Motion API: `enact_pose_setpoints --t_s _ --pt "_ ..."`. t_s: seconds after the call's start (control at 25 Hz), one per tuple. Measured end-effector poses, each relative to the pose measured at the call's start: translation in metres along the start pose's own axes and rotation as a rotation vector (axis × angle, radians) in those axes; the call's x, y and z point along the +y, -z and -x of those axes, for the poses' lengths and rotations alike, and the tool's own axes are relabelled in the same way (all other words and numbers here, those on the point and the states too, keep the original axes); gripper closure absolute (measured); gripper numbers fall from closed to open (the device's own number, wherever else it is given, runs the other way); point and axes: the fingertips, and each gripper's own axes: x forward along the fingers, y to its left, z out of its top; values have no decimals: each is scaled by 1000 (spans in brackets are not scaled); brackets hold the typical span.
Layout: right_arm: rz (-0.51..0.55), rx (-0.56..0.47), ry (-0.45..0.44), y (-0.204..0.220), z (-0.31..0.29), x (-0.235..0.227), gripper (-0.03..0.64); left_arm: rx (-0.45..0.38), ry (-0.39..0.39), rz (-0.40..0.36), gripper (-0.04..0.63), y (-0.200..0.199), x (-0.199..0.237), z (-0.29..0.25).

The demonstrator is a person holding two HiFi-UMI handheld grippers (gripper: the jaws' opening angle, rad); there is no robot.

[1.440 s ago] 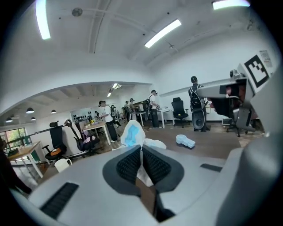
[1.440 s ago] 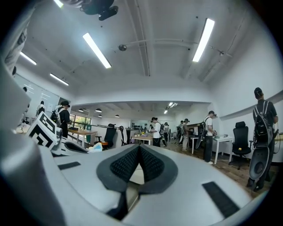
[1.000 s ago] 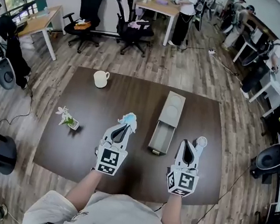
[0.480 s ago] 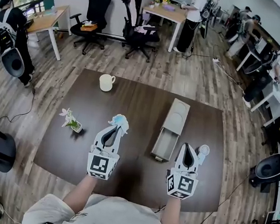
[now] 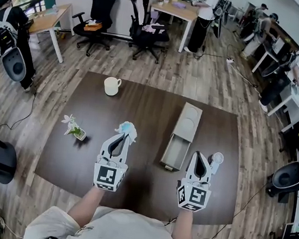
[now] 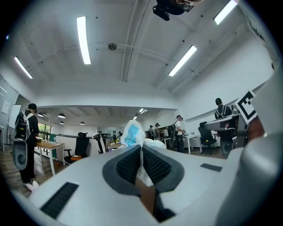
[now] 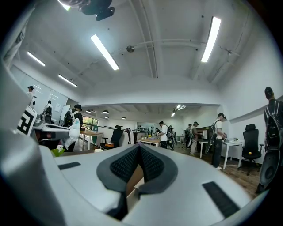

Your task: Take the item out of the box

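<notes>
My left gripper (image 5: 125, 136) (image 6: 141, 149) is shut on a small white packet with a blue patch (image 5: 127, 127) (image 6: 132, 134). It holds the packet above the table, left of the box, and the packet sticks out past the jaws. The grey box (image 5: 186, 121) lies on the dark table (image 5: 145, 107) with its drawer (image 5: 173, 150) pulled out toward me. At the drawer's right, my right gripper (image 5: 201, 157) (image 7: 139, 148) is shut, and nothing shows past its jaws. A small round white object (image 5: 217, 157) lies just beside its tip.
A white mug (image 5: 110, 85) stands at the table's far left. A small potted plant (image 5: 74, 128) sits left of my left gripper. Office chairs (image 5: 146, 33), desks and several people fill the room beyond the table.
My left gripper has carried the packet a little further left, away from the drawer. The right gripper has stayed beside the drawer's front.
</notes>
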Motion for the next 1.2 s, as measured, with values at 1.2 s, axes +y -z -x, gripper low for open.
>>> enact_pose_setpoints --t_s 1.2 --pt "26 18 31 5 6 1 617 -25 46 19 588 0 -6 -7"
